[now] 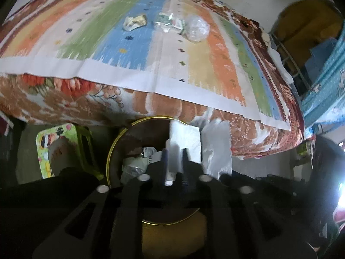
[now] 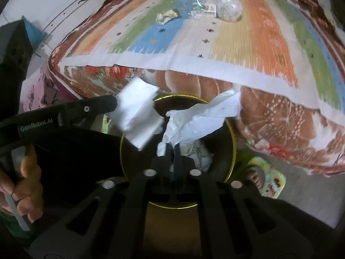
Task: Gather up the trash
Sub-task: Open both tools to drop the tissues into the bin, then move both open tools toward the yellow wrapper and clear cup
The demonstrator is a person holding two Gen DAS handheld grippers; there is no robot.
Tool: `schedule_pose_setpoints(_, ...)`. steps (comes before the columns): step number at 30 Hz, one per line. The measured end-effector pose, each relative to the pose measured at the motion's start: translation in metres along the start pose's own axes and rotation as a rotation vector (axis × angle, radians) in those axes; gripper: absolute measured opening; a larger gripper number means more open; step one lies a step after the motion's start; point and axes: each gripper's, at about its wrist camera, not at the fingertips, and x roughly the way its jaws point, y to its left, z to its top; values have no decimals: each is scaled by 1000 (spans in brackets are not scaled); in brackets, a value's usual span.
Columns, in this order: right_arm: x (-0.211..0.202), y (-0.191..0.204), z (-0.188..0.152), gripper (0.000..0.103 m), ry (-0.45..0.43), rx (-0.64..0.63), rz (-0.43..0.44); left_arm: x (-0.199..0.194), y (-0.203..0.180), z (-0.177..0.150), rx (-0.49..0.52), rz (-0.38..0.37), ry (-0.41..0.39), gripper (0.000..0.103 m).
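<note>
A round bin with a gold rim (image 1: 112, 149) (image 2: 234, 151) stands on the floor against the bed, with crumpled paper inside. My left gripper (image 1: 174, 151) hangs over it; its fingers stand apart with a folded white paper (image 1: 183, 140) (image 2: 138, 116) loose between them. In the right wrist view the left gripper (image 2: 115, 105) reaches in from the left. My right gripper (image 2: 173, 149) is over the bin, its jaws nearly together on a crumpled white tissue (image 2: 200, 118) (image 1: 215, 151). More trash lies on the striped mat: a yellow wrapper (image 1: 134, 22) (image 2: 168, 15), small packets (image 1: 168, 21) (image 2: 203, 8) and clear plastic (image 1: 197, 29) (image 2: 229, 7).
The striped mat (image 1: 129, 64) covers a floral quilt on the bed, whose edge overhangs the bin. A green cartoon stool (image 1: 62, 149) (image 2: 267, 177) stands beside the bin. A person's hand (image 2: 21, 183) grips the left tool. Blue cloth (image 1: 323, 86) hangs at the right.
</note>
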Motion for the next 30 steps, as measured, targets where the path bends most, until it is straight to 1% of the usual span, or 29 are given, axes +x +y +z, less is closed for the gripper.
schedule_pose_setpoints(1, -2, 1, 0, 34, -10, -5, -10, 0, 2, 1, -11, 11, -4, 26)
schedule_pose_setpoints(2, -4, 1, 1, 35, -20, -5, -13, -1, 4, 2, -18, 21, -12, 27)
schedule_pose_setpoints(3, -5, 0, 2, 36, -23, 1, -6, -1, 5, 2, -19, 27, -17, 28)
schedule_pose_setpoints(5, -5, -3, 4, 38, -25, 9, -2, -5, 6, 5, -21, 34, -33, 33)
schedule_pose_setpoints(7, -6, -3, 5, 41, -30, 12, -1, -9, 8, 9, -20, 47, -54, 37)
schedule_pose_setpoints(9, -10, -6, 8, 43, -44, 26, 8, -14, 9, 14, -22, 60, -78, 41)
schedule_pose_setpoints(10, -11, -6, 9, 44, -48, 31, 12, -18, 11, 18, -24, 77, -98, 44)
schedule_pose_setpoints(12, -14, -8, 13, 47, -58, 36, 19, -22, 14, 25, -28, 108, -121, 48)
schedule_pose_setpoints(14, -17, -7, 19, 48, -71, 32, 8, -22, 16, 31, -33, 112, -118, 54)
schedule_pose_setpoints(16, -19, -8, 25, 50, -79, 31, 4, -22, 19, 38, -38, 126, -118, 58)
schedule_pose_setpoints(18, -21, -10, 33, 52, -87, 32, 9, -25, 22, 44, -42, 147, -133, 62)
schedule_pose_setpoints(19, -22, -9, 35, 54, -92, 29, 6, -27, 24, 48, -38, 157, -147, 66)
schedule_pose_setpoints(20, -25, -9, 40, 55, -102, 16, -8, -28, 24, 52, -31, 169, -155, 72)
schedule_pose_setpoints(22, -31, -9, 48, 60, -123, 2, -20, -29, 24, 61, -13, 191, -161, 77)
schedule_pose_setpoints(24, -35, -12, 61, 63, -142, -6, -23, -27, 23, 72, -3, 203, -159, 82)
schedule_pose_setpoints(27, -39, -18, 84, 67, -176, -11, -58, -24, 28, 90, -15, 231, -166, 91)
schedule_pose_setpoints(28, -41, -21, 92, 70, -189, -10, -66, -24, 30, 94, -22, 236, -170, 96)
schedule_pose_setpoints(30, -40, -24, 105, 74, -204, -9, -72, -21, 33, 104, -27, 240, -175, 97)
